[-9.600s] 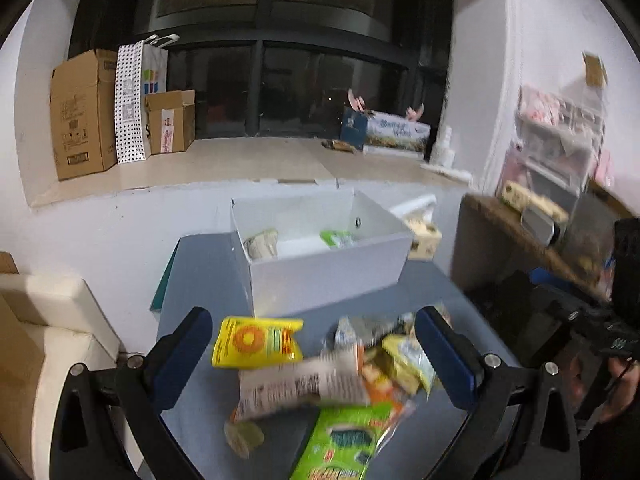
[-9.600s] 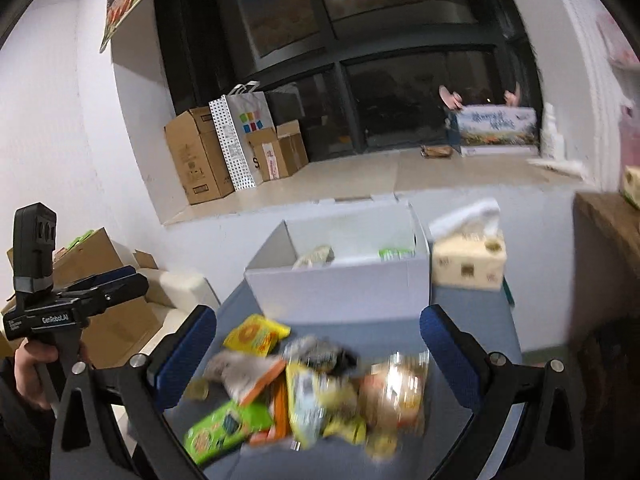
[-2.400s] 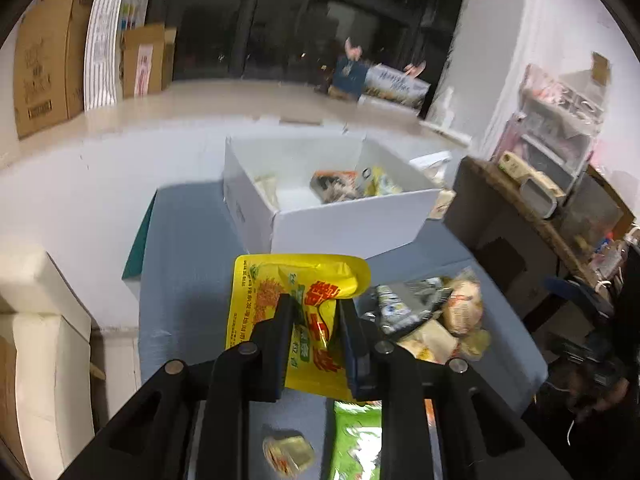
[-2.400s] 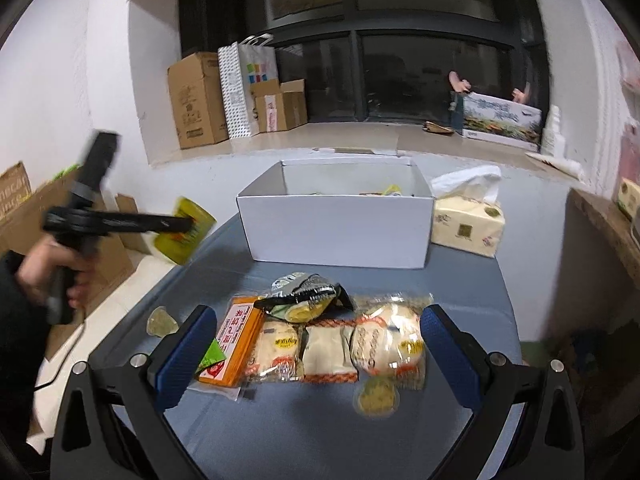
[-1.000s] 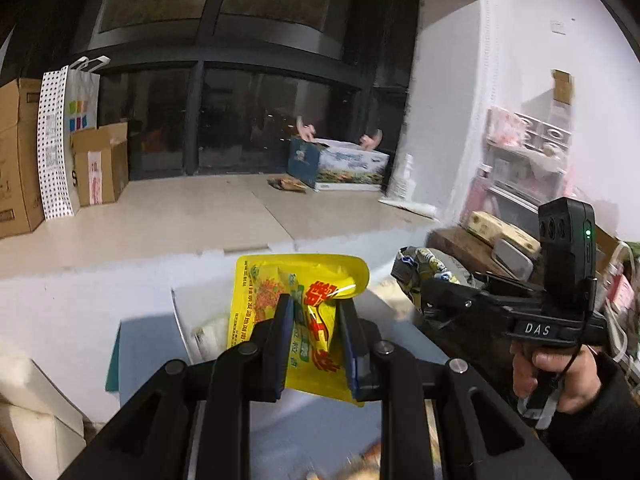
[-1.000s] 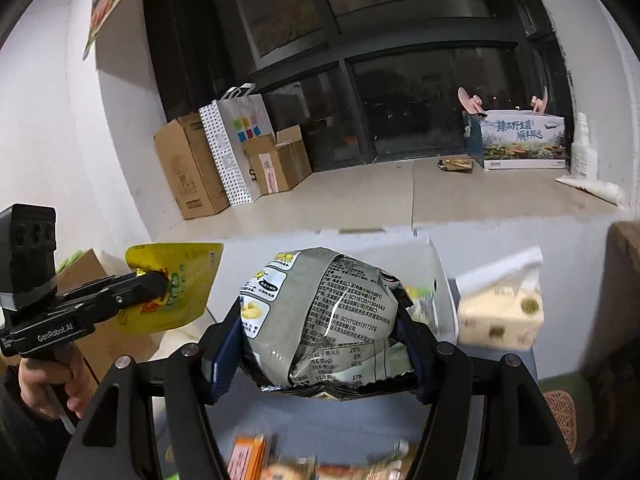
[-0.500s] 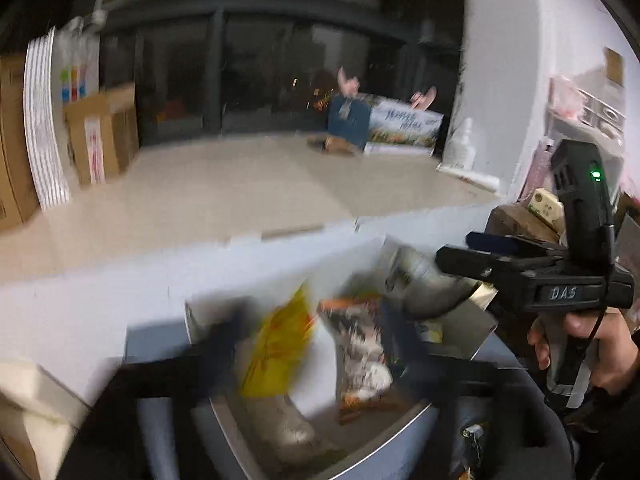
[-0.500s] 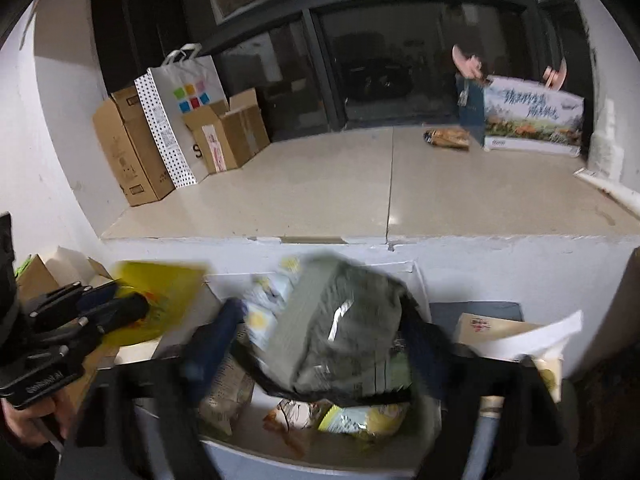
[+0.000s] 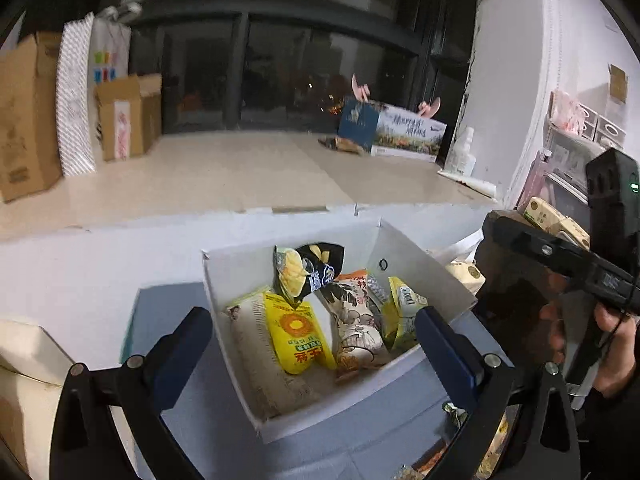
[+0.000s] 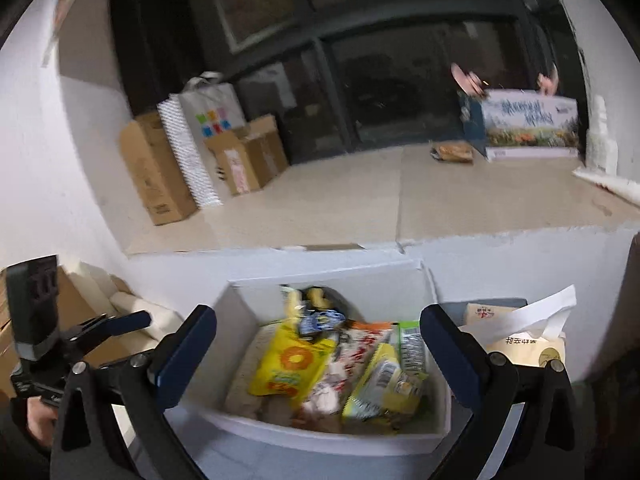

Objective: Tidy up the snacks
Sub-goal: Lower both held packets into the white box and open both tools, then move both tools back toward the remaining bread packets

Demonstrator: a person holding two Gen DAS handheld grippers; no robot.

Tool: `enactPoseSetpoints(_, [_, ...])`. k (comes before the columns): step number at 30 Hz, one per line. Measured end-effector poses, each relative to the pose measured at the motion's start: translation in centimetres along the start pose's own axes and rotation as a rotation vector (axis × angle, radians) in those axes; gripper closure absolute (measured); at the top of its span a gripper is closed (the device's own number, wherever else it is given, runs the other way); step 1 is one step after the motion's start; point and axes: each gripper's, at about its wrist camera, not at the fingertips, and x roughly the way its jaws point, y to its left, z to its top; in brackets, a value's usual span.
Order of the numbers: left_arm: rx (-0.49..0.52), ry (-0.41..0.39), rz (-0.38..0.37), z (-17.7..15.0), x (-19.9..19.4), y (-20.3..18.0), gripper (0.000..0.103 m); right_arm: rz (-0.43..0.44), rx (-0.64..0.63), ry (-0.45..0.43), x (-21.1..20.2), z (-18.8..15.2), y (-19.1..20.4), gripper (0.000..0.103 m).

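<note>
- The left gripper (image 9: 312,340) hangs over the white cardboard box (image 9: 360,404), its blue-padded jaws spread wide and holding nothing; they have just been opening.
- The right gripper (image 10: 318,346) hovers over the same box (image 10: 320,438), jaws likewise wide apart and empty, also just opened.
- The yellow snack pouch (image 9: 298,338) with a round orange mark lies inside the box, toward its left half.
- The grey-black chip bag (image 9: 306,270) rests tilted against the box's far wall, just above the yellow pouch.
- To the right of the pouch lie a white and orange printed packet (image 9: 356,320) and a yellow-green packet (image 9: 402,312), pressed against each other near the right wall.
- The box sits on the blue-grey tabletop (image 9: 168,308), near its far edge by the white wall.
- A few more wrapped snacks (image 9: 480,452) lie on the tabletop near its right front edge; they are too blurred to name.
- A tissue box (image 10: 520,344) stands just beside the box's right wall.
- In the left wrist view a hand (image 9: 612,344) grips the handle of the other gripper at the right.
</note>
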Motion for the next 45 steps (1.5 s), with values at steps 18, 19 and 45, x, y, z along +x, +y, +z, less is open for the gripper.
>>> enactPoseSetpoints(18, [-0.071, -0.026, -0.141, -11.3, -13.9, -5.9, 0.0, -0.024, -0.119, -0.185, -19.9, -8.9, 6.7, 0.0])
enactPoseSetpoints(19, [-0.075, -0.025, -0.138, -11.8, -14.0, -6.1, 0.0, -0.04, -0.1, -0.186, -20.4, -9.8, 6.5, 0.0])
enactPoseSetpoints(45, [-0.07, 0.046, -0.122, -17.4, -16.4, -8.6, 0.0, -0.227, 0.044, 0.031, -19.3, -18.8, 2.6, 0.0])
